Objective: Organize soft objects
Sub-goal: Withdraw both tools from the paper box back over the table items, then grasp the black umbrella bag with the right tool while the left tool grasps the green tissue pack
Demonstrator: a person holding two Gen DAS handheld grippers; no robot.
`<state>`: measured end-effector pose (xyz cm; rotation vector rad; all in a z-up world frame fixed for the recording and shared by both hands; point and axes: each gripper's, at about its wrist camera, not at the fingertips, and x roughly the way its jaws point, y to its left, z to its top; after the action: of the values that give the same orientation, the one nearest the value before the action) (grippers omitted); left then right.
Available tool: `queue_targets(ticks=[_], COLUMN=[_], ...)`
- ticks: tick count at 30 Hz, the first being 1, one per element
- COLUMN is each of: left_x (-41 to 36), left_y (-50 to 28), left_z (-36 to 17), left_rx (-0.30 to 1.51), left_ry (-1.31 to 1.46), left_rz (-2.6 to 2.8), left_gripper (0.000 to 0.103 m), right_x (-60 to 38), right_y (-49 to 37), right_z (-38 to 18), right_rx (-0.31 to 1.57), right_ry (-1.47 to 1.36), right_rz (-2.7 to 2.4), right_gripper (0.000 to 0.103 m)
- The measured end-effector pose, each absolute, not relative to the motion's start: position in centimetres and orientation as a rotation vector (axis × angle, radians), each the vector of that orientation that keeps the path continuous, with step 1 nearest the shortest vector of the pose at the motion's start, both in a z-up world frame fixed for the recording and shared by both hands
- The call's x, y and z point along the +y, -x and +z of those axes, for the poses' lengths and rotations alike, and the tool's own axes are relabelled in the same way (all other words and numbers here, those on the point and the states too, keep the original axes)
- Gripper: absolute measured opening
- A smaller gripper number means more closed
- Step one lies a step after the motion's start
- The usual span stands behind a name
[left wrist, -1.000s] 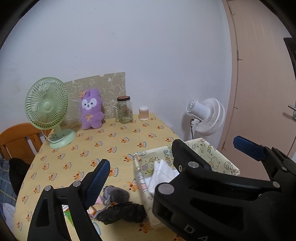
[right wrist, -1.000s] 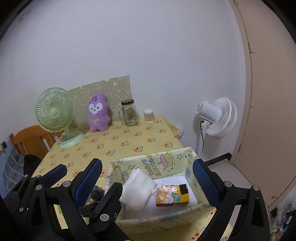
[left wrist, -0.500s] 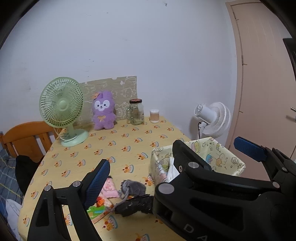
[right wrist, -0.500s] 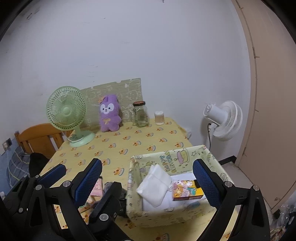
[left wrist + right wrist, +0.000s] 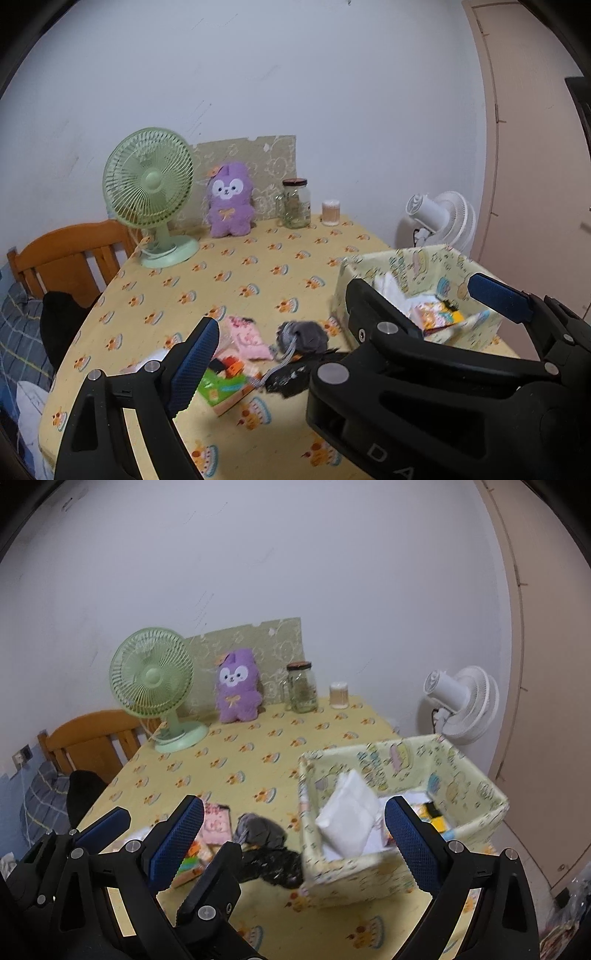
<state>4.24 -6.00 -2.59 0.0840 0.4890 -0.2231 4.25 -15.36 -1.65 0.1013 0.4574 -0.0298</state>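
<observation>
A table (image 5: 258, 266) in a yellow patterned cloth fills the centre of both views. At lower right a fabric box (image 5: 461, 775) holds a white folded cloth (image 5: 351, 819) and a bright packet (image 5: 439, 317). At upper left stands a green fan (image 5: 147, 184), with a purple plush toy (image 5: 229, 201) beside it against the wall. Left of the box lie a grey soft bundle (image 5: 303, 334), a pink cloth (image 5: 245, 334) and a black crumpled piece (image 5: 273, 864). Both the left gripper (image 5: 340, 325) and the right gripper (image 5: 295, 830) hover wide open above them, holding nothing.
</observation>
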Motion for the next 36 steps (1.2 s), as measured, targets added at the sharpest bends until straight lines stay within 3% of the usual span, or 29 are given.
queue_targets(ticks=[19, 36], left_x=[-1.5, 0.8], left_y=[-4.4, -6.8], left_z=[-6.9, -10.3], left_rx=[0.578, 0.68], left_ry=[-0.052, -0.038], left_rz=[-0.177, -0.121], left_gripper=[0.091, 0.09], right_x=[-10.6, -8.4], right_y=[-5.0, -7.9], right_z=[-5.9, -9.5], right_rx=[0.523, 0.655], right_ry=[-0.072, -0.062], right_rz=[0.017, 0.042], right_gripper=[0.087, 0.084])
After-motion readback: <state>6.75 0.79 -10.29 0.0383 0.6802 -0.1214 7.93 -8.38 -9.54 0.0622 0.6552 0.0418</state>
